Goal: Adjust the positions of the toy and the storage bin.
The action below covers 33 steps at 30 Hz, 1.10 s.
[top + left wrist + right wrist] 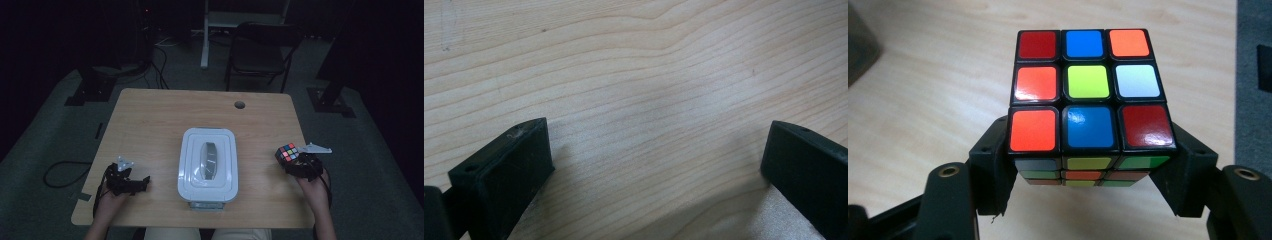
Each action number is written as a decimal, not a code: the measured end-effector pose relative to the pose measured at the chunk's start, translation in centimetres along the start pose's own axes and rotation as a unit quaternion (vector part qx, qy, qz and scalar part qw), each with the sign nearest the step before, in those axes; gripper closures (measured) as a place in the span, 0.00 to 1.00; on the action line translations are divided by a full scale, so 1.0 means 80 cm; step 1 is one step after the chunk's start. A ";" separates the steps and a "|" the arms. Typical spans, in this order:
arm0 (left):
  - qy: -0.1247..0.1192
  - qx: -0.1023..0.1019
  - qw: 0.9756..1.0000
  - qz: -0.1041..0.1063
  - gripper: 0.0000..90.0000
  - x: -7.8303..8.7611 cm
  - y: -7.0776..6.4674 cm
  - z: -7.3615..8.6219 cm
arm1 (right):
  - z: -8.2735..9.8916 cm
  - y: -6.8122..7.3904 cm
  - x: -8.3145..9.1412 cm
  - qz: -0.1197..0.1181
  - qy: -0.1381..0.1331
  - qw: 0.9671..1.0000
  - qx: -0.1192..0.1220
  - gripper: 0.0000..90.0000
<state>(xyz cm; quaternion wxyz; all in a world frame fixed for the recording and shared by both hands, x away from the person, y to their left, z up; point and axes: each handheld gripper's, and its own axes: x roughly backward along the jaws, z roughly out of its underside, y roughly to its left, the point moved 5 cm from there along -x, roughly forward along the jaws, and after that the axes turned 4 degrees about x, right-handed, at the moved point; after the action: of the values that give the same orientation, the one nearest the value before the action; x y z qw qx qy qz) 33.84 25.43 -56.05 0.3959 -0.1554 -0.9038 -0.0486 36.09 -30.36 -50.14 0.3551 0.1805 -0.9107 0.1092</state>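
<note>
A person sits at a wooden table point(150, 120) with a white lidded box point(208, 165) at its centre near the front edge, its grey handle on top. To the left of the box, near the front edge, the left gripper point(656, 165) rests low over bare wood with its jaws spread wide and nothing between them. To the right of the box, well apart from it, the right gripper point(1093, 165) clamps a colourful puzzle cube point(1088, 95) by two opposite sides, lifted clear above the tabletop.
</note>
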 end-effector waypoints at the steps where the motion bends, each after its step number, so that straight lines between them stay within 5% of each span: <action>1: 0.000 0.000 1.000 0.000 0.01 0.000 0.000 0.000 | 0.004 0.003 0.001 0.000 0.003 1.000 0.000 0.38; 19: 0.001 -0.009 1.000 0.006 0.01 0.000 0.000 0.000 | 0.057 0.022 0.025 -0.005 0.014 1.000 -0.015 0.38; 33: 0.000 -0.012 1.000 0.011 0.01 0.000 -0.002 0.000 | 0.074 0.021 0.016 -0.005 0.030 0.999 -0.025 0.38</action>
<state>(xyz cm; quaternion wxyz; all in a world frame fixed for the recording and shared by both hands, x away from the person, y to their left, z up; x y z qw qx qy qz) 33.80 25.29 -56.06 0.3948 -0.1696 -0.9013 -0.0553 30.97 -31.11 -53.63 0.3877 0.1728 -0.9010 0.0895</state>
